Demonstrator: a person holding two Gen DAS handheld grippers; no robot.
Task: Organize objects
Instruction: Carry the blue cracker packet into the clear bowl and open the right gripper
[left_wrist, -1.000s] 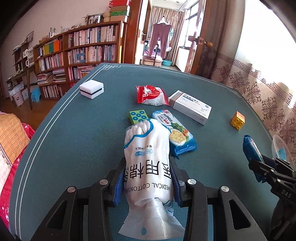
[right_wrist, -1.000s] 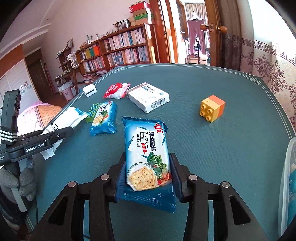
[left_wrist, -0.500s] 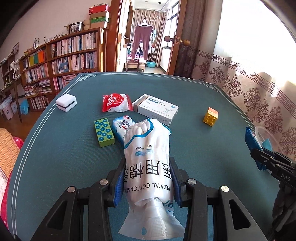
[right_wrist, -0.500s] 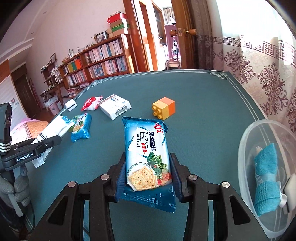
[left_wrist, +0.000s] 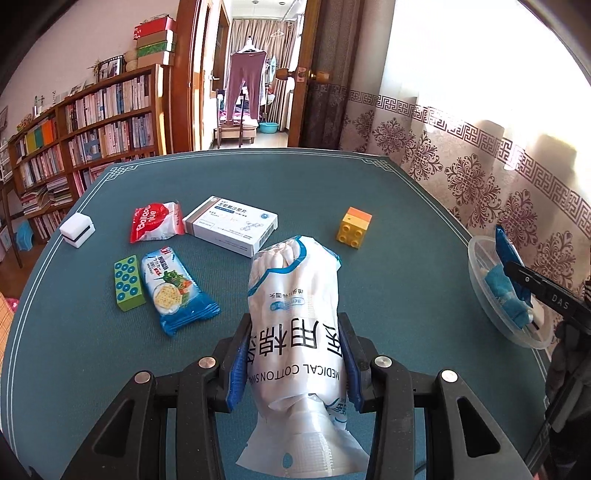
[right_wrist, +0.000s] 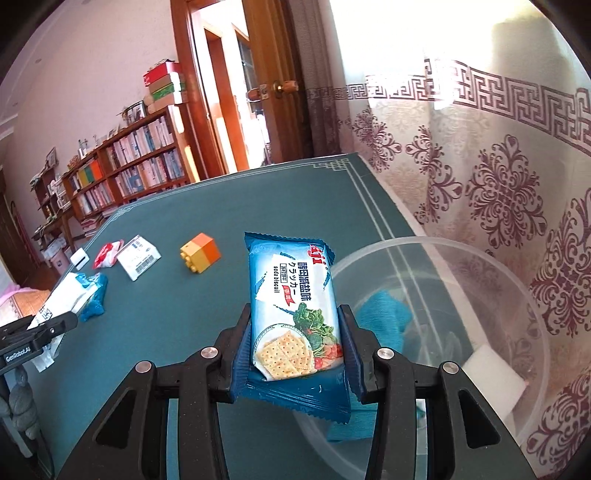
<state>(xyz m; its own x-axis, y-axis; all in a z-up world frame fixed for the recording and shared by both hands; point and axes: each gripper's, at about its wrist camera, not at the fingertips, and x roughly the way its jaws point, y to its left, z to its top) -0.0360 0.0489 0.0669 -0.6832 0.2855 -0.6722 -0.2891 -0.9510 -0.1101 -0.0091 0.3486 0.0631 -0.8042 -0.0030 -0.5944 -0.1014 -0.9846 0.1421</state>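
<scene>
Left gripper (left_wrist: 293, 363) clamps a white medical cotton-swab bag (left_wrist: 295, 332), lower end cut off. Right gripper (right_wrist: 295, 354) clamps a blue soda-cracker packet (right_wrist: 293, 314), partly hiding the clear plastic bowl (right_wrist: 480, 266).

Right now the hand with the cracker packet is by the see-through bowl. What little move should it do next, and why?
Probably carry the cracker packet a little further right over the clear bowl, then let go. The right gripper is shut on the packet, which overlaps only the bowl's near rim. The bowl already holds a blue cloth and a white block, so it looks like the collecting spot.
</scene>
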